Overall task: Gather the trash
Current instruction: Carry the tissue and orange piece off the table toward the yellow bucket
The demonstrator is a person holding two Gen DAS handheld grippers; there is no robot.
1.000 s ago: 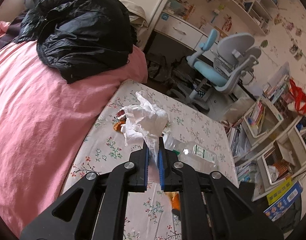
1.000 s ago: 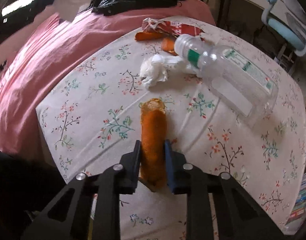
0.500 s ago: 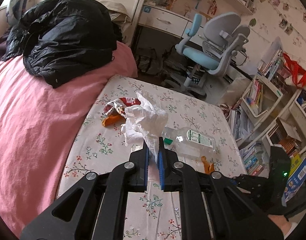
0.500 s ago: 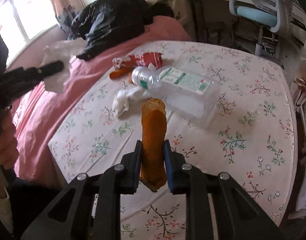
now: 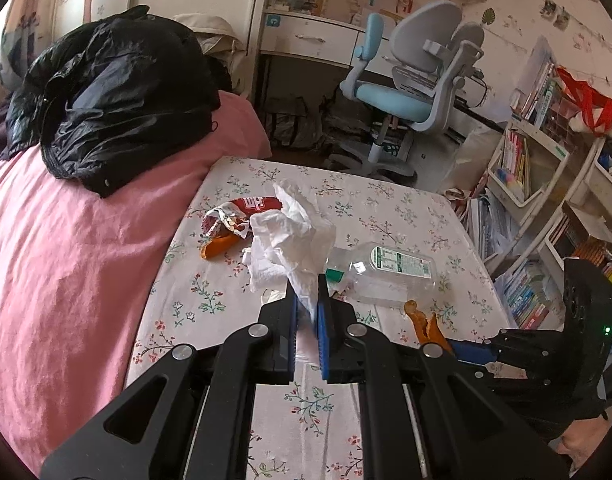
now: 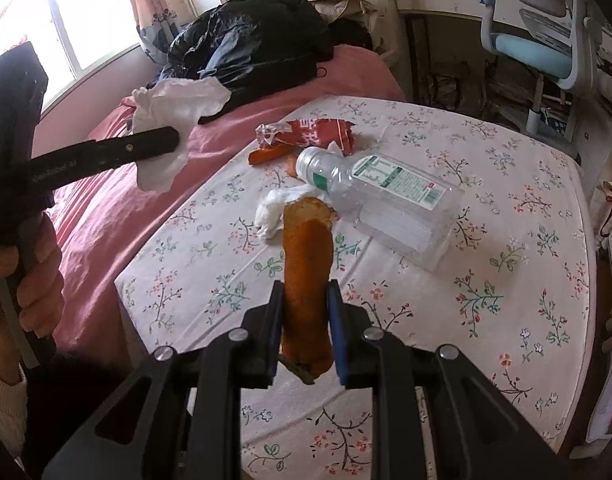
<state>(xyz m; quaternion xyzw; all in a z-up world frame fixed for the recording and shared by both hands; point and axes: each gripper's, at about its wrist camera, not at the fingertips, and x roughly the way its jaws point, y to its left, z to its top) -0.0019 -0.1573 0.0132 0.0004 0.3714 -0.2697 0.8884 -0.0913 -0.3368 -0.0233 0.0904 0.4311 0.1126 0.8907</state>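
Left gripper (image 5: 306, 312): jaws closed on a crumpled white tissue (image 5: 289, 240), which rises ahead of the jaws, clear of the bench (image 5: 386, 208); the right wrist view shows the same gripper (image 6: 173, 136) held over the pink bed (image 6: 105, 208), tissue (image 6: 173, 116) draped over its tip.

Right gripper (image 6: 306, 312): jaws closed on an orange peel (image 6: 308, 264), which stands up between them and extends ahead, above the bench (image 6: 506, 240); in the left wrist view the peel (image 5: 426, 324) shows at the right gripper's tip (image 5: 446, 344), right of the left jaws.

On the bench, ahead of the right jaws: a second tissue (image 6: 277, 208) just beyond the peel; a clear bottle (image 6: 386, 196) lying on its side, ahead and right; a red wrapper (image 6: 310, 134) farther ahead, with orange scraps (image 6: 265, 156), probably more peel, beside it.

Black jacket (image 5: 113, 92) lies on the bed (image 5: 65, 260), far ahead and left of the left jaws.
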